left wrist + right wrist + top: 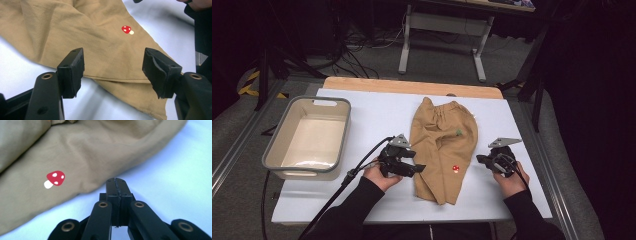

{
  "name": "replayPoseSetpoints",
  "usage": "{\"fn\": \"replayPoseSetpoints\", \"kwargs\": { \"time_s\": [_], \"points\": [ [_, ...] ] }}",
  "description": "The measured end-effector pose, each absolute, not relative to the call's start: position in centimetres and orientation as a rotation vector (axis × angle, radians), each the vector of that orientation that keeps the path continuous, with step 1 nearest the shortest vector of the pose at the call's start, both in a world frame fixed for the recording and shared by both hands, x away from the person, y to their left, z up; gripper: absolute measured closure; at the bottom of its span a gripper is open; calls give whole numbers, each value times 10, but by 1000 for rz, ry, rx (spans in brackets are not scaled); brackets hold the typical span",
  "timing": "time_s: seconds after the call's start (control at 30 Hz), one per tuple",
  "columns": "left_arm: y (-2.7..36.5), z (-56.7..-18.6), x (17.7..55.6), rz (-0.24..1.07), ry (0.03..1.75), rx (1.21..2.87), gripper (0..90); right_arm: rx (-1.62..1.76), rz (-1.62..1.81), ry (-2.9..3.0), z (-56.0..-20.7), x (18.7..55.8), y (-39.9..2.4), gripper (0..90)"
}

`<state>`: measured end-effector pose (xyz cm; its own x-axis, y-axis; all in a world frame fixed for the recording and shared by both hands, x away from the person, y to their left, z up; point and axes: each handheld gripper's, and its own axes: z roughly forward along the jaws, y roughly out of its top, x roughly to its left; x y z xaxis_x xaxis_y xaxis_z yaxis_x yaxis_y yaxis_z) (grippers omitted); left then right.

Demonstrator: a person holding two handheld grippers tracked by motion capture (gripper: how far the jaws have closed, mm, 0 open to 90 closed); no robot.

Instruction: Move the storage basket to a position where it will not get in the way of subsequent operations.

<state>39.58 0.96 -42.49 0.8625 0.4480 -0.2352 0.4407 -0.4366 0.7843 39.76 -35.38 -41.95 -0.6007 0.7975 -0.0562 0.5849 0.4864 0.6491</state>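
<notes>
A pair of tan shorts lies folded lengthwise on the white table, waistband at the far end. A small red mushroom patch marks the near leg. My left gripper sits at the left edge of the shorts, jaws open. In the left gripper view the open left gripper hovers over the folded hem of the shorts, its pads apart from the cloth. My right gripper rests just right of the shorts. The right gripper is shut with nothing in it, beside the fabric edge and the mushroom patch.
A grey-rimmed beige bin stands at the table's left side with nothing in it. The white table top has a wooden strip along its far edge. Beyond it are a desk frame and cables on the floor.
</notes>
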Motion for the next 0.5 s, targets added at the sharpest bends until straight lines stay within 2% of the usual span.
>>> {"fn": "replayPoseSetpoints", "kwargs": {
  "time_s": [0.07,0.17,0.3,0.4,0.5],
  "points": [
    [9,-426,396,3,646,2085,353,1142,851,2382,-420,393,-355,900],
    [7,-426,394,3,638,2091,355,1128,897,2406,-425,385,-350,683],
    [3,-426,390,-7,626,2105,358,1111,929,2455,-434,374,-338,559],
    [0,-429,386,-7,613,2129,358,1100,929,2483,-440,369,-327,525],
    [-1,-429,385,-6,611,2131,358,1084,919,2499,-444,367,-318,539]
  ]
}}
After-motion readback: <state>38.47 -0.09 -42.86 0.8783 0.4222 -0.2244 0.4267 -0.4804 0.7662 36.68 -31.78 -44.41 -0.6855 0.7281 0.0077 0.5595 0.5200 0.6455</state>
